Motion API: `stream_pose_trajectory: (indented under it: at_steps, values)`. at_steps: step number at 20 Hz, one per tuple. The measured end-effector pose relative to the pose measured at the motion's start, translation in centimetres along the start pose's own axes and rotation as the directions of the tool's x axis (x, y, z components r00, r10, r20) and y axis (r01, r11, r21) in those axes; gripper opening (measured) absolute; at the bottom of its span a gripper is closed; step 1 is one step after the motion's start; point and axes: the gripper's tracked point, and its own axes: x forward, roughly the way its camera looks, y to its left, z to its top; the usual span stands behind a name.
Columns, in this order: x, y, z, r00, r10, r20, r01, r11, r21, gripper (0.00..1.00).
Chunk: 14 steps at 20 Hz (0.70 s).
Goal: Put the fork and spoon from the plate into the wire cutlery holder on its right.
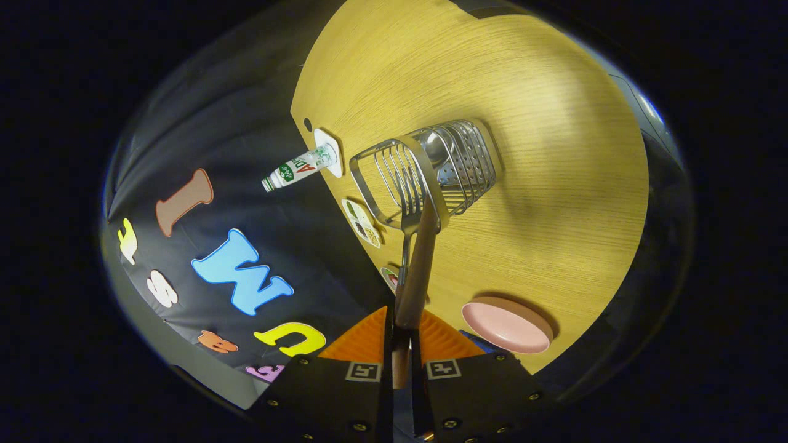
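Gripping the fork (411,246) by its handle, I had my hand-held gripper (403,351) clamped on it, both fingers pressed against the handle with barely any gap between them. The view was rolled over, so the wooden table (554,154) stood tilted ahead of me. The fork reached forward from the fingers, its tines up at the open mouth of the wire cutlery holder (431,169), overlapping the holder's near rim; I could not tell whether the tines had touched the wire. The holder stood on the table beyond the fingers, a metal basket of thin wires with a perforated compartment in its far half. The pink plate (508,325) lay on the table just beside my fingers, nearer than the holder and well apart from it. A small bottle (298,169) with a green-and-white label stood on a white coaster (329,151) near the table's edge, to one side of the holder. A few round stickers (361,223) lay along that same edge, between the bottle and my fingers.
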Motion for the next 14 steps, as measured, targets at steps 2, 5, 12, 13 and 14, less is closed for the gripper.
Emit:
stream_pose_trajectory:
  at_steps: [2, 5, 12, 13, 14]
  values:
    - [-0.3, 0.4, 0.0, 1.0, 0.014, -0.004, -0.014, 1.0, 0.0, 0.15]
    - [-0.3, 1.2, -0.3, 0.999, 0.036, -0.007, -0.036, 0.999, -0.007, 0.2]
    - [-0.1, 1.3, -1.2, 0.999, 0.036, -0.022, -0.036, 0.999, -0.021, 0.21]
    - [-0.1, 1.3, -1.1, 0.999, 0.035, -0.019, -0.036, 0.999, -0.022, 0.21]
    - [-0.1, 1.3, -1.0, 0.999, 0.033, -0.015, -0.034, 0.999, -0.024, 0.21]
